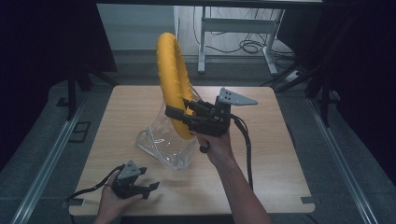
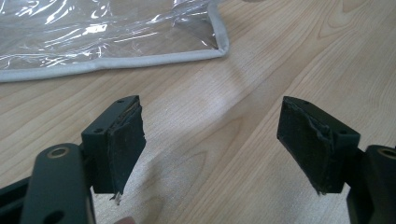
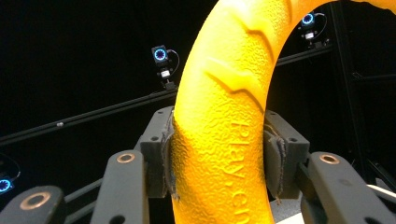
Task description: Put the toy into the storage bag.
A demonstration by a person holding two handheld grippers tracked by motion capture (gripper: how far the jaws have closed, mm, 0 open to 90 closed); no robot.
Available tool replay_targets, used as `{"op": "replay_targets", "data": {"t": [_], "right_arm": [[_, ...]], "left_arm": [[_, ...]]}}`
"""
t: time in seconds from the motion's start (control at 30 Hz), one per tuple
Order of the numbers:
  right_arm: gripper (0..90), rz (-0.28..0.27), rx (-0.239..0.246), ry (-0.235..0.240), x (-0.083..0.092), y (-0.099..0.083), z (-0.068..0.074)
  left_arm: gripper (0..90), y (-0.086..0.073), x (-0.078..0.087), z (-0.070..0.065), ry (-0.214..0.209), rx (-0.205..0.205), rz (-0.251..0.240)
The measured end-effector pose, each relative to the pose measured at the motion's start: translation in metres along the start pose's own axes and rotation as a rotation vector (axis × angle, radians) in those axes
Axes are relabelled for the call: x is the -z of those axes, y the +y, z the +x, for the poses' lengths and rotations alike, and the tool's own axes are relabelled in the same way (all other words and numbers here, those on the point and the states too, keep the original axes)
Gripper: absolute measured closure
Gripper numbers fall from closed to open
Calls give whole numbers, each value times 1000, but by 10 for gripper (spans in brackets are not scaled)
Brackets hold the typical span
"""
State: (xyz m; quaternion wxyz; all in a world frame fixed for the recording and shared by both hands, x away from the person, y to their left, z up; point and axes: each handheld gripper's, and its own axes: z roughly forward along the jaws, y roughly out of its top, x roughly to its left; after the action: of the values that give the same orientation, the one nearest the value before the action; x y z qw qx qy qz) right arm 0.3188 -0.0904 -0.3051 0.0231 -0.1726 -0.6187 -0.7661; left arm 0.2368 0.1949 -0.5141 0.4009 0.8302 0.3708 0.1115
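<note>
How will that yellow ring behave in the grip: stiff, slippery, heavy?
The yellow ring probably stays stiff: it stands upright, held only at its lower rim by the right gripper. Its pebbled surface between the fingers should resist slipping. It looks like foam, so likely light.

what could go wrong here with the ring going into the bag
1. The right gripper pinches the yellow ring near its lower part, with most of the ring standing above the grip. It could pivot or slip between the fingers.
2. The clear bag is soft and crumpled, and the left gripper rests open on the table, apart from it. With nothing holding the mouth, the ring may push the bag along or fold it shut.
</note>
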Motion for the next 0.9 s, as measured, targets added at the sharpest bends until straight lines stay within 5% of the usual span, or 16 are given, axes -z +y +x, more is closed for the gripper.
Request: {"op": "replay_targets", "data": {"t": [0.9], "right_arm": [[511,30,-47,-5,-8,-34,-11]], "left_arm": [[229,0,-1,0,1,0,3]]}}
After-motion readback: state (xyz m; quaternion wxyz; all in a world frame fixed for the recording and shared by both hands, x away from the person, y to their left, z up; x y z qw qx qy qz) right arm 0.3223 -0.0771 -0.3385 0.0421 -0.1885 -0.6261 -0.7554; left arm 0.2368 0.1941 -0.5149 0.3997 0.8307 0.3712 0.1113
